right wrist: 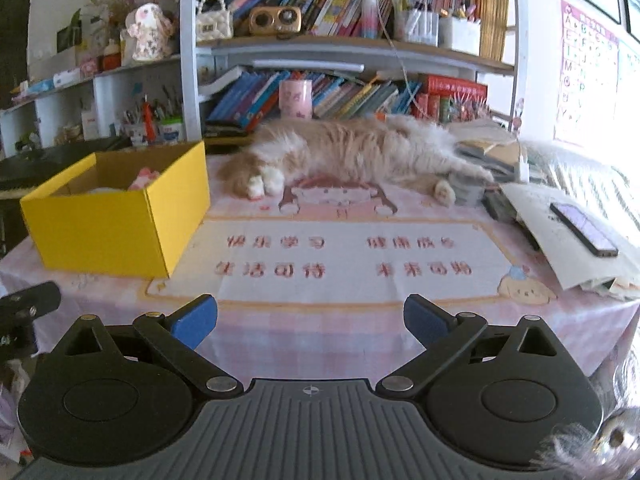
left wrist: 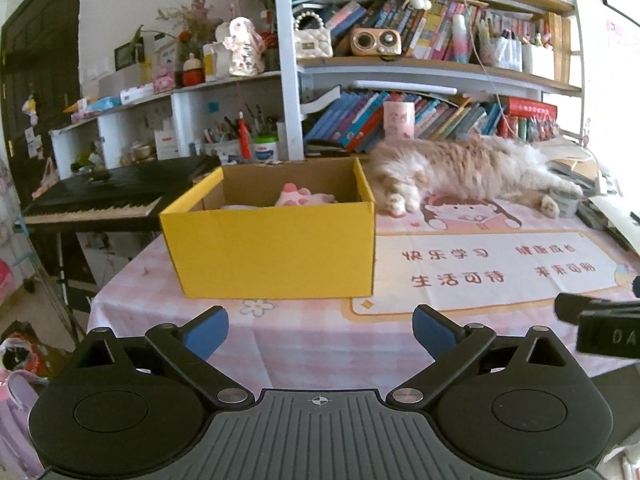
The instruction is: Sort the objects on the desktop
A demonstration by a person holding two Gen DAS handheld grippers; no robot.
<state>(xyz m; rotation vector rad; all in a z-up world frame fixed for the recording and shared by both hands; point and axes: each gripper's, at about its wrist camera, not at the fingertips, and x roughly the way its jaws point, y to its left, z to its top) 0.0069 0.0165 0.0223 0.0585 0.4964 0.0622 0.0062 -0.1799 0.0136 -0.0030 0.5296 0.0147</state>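
Note:
A yellow cardboard box [left wrist: 272,248] stands open on the pink desk mat, at the left in the right wrist view [right wrist: 108,228]. A pink plush paw toy [left wrist: 304,198] lies inside it, also glimpsed in the right wrist view [right wrist: 144,178]. My left gripper [left wrist: 320,330] is open and empty, low over the desk's front edge just before the box. My right gripper [right wrist: 310,320] is open and empty over the front of the desk, to the right of the box. Part of the right gripper shows at the left wrist view's right edge [left wrist: 600,320].
A fluffy cat [right wrist: 360,152] lies asleep across the back of the desk. A phone [right wrist: 584,228] rests on papers and books at the right. Bookshelves [left wrist: 440,68] rise behind the desk. A keyboard piano [left wrist: 108,196] stands at the left.

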